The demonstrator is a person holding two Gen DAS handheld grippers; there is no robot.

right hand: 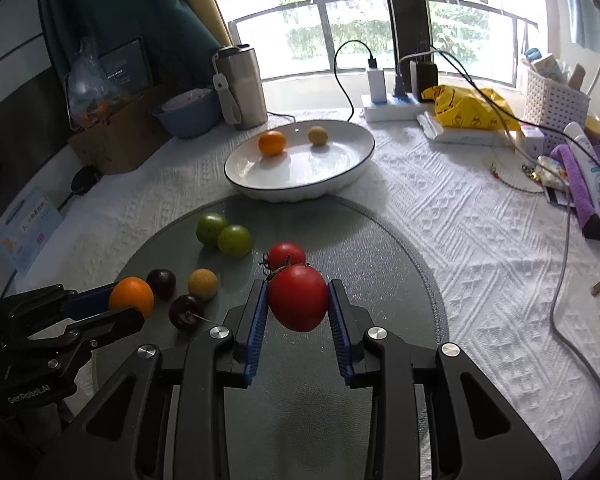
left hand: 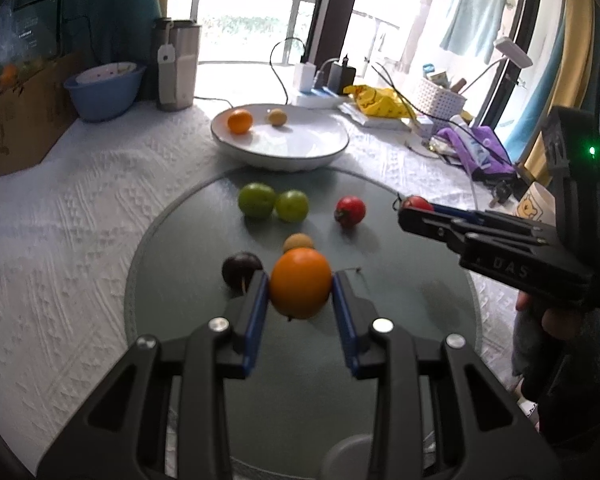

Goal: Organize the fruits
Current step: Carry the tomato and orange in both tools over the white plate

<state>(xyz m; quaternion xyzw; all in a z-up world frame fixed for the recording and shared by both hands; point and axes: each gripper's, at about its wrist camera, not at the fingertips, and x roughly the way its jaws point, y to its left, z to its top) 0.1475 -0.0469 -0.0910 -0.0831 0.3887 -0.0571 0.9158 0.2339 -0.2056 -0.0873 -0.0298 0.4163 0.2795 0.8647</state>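
Note:
My left gripper (left hand: 300, 286) is shut on an orange (left hand: 300, 289), held just above the round glass mat (left hand: 180, 272). My right gripper (right hand: 298, 294) is shut on a red tomato (right hand: 298, 297); it also shows in the left wrist view (left hand: 416, 204). On the mat lie two green fruits (left hand: 256, 199) (left hand: 292, 205), another tomato (left hand: 350, 210), a tan fruit (left hand: 298, 242) and dark plums (left hand: 242, 269) (right hand: 185, 311). A white bowl (left hand: 328, 152) behind the mat holds an orange (left hand: 240, 121) and a tan fruit (left hand: 277, 117).
A blue bowl (left hand: 104, 92) and a steel tumbler (left hand: 178, 64) stand at the back left by a cardboard box (left hand: 16, 120). A power strip with chargers (right hand: 396, 100), a yellow bag (right hand: 472, 112), a white basket (right hand: 556, 100), purple cloth (right hand: 580, 176) and cables crowd the right.

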